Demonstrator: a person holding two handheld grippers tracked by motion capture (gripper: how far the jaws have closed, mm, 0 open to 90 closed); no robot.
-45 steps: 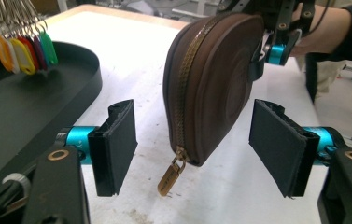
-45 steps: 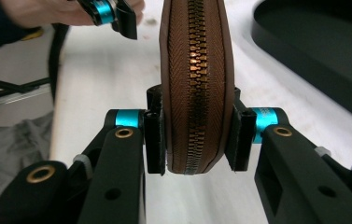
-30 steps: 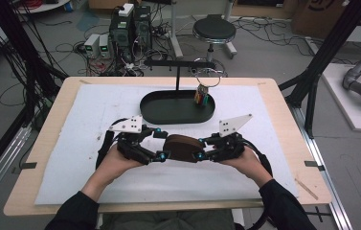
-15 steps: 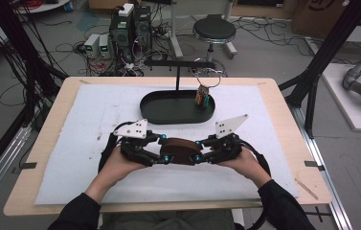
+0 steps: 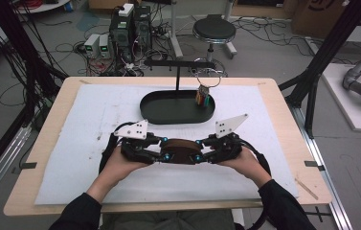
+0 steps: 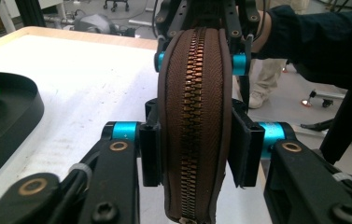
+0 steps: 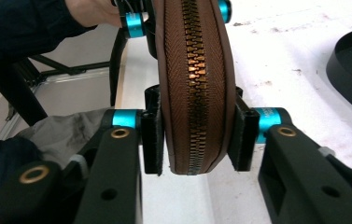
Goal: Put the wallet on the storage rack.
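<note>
I hold a brown zippered pouch (image 5: 182,149) by its two ends, just above the white mat near the front edge. My left gripper (image 5: 164,154) has its jaws on the left end. They have just been closing, and its pads (image 6: 149,149) now press both sides of the pouch (image 6: 194,93). My right gripper (image 5: 199,154) grips the right end. Its jaws have just been opening a little, but the pads (image 7: 242,137) still touch the pouch (image 7: 194,70). The zip runs shut along the upper edge.
A black oval tray (image 5: 150,113) lies behind the pouch, with a black T-shaped stand (image 5: 177,72) rising from it. A ring with coloured keys (image 5: 203,97) hangs from the stand over the tray's right end. White mat (image 5: 87,124) stretches left and right.
The left gripper's jaws have closed in on the pouch's left end. Both hands and the pouch have stayed where they were.
</note>
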